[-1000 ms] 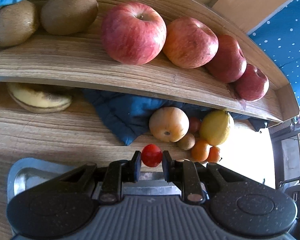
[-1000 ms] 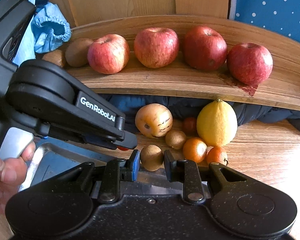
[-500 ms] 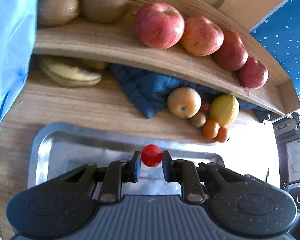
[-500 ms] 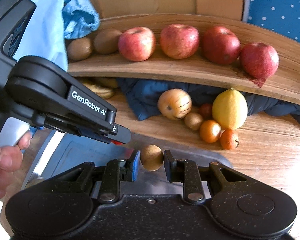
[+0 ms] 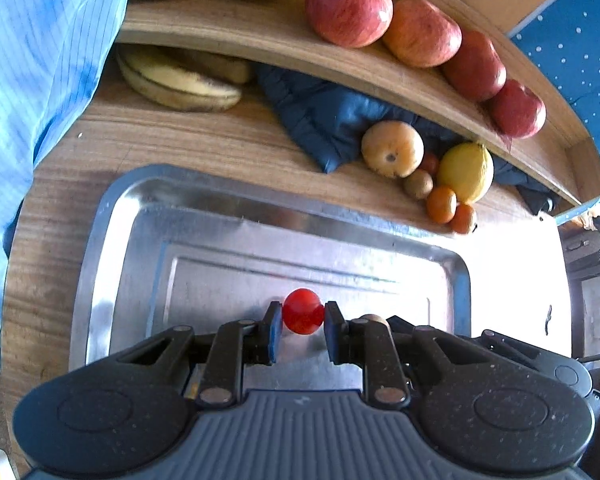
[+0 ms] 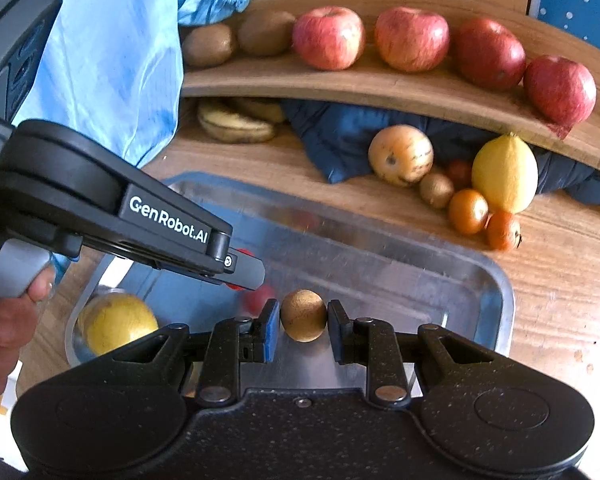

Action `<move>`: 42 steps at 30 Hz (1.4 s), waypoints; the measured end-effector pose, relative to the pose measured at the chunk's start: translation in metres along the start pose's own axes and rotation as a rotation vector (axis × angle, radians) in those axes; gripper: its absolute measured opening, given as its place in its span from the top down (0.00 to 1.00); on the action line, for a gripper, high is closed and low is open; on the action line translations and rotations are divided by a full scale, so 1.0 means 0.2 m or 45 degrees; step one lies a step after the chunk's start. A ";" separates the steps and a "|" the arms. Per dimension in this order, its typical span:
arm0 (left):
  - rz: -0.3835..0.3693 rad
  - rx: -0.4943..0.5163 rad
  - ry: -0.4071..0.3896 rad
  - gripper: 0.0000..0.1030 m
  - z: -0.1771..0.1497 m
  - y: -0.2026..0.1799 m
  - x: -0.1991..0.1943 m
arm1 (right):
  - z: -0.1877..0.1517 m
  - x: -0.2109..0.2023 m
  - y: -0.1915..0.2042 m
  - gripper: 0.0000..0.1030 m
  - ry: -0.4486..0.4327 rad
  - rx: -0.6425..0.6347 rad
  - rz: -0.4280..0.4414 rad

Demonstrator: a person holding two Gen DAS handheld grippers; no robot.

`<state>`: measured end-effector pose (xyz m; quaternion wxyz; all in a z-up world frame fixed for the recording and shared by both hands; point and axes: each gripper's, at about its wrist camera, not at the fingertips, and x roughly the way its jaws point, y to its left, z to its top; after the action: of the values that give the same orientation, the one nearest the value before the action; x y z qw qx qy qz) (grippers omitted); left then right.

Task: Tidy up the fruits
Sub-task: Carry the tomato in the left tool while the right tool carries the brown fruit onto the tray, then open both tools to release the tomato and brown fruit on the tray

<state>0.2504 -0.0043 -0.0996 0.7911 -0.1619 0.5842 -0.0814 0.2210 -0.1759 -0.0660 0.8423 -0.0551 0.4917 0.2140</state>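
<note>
Both fruits reach the tray [image 5: 100, 240]

I have swung back from the shelf [image 5: 260, 36]: left gripper [image 5: 302, 322] clamps a tomato [image 5: 302, 311], right gripper [image 6: 303, 320] a kiwi [image 6: 303, 315], ready to set down.

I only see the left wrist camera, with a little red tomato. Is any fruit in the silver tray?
Observer: Yes. A yellow fruit lies in the tray's near left corner, outside your view.
Operator: What's the other one holding?
Observer: The right hand-held gripper is shut on a small brown kiwi, above the tray.
Operator: Who's holding mine?
Observer: A bare hand grips the handle of the left hand-held gripper, the one with your red tomato.
</note>
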 end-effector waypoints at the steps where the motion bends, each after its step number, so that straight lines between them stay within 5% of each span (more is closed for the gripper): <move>1: 0.003 0.005 0.004 0.77 -0.01 0.00 0.00 | -0.01 0.00 0.00 0.74 0.006 -0.004 0.003; 33: 0.101 0.062 0.047 0.76 -0.11 -0.07 -0.05 | -0.12 -0.04 0.00 0.68 0.064 0.031 0.027; 42: 0.100 0.033 0.000 0.44 -0.13 -0.09 -0.10 | -0.15 -0.11 -0.04 0.44 0.024 0.056 0.010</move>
<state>0.2205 -0.0188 -0.0829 0.7956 -0.1285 0.5892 -0.0580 0.1902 -0.1984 -0.0640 0.8379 -0.0366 0.5043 0.2057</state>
